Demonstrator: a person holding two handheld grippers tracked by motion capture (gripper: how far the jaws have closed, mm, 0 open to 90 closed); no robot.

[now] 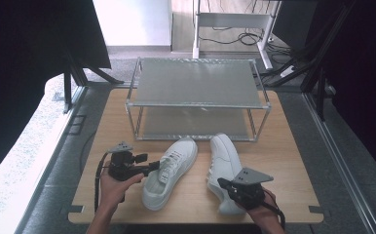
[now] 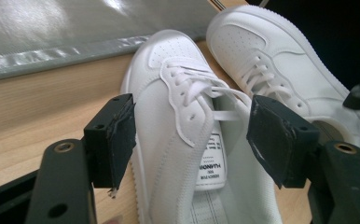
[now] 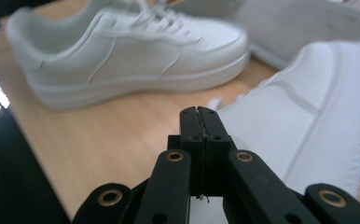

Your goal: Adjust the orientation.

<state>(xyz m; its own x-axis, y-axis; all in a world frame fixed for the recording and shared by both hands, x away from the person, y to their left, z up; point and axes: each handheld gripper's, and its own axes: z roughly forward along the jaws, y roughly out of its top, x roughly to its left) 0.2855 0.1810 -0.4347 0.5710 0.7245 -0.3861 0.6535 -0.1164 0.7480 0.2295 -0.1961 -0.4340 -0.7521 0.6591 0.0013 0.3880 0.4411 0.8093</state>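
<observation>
Centrally, on the wooden table, we see two white sneakers lying side by side in front of a two-tier metal rack. We label them the left sneaker and the right sneaker, toes toward the rack. The left gripper, held in the person's left hand, has its jaws spread wide on either side of the left sneaker's collar, one pad outside the shoe's wall and the other over its opening. The right gripper, held in the right hand, has its jaws pressed together with nothing between them, beside the right sneaker's heel.
</observation>
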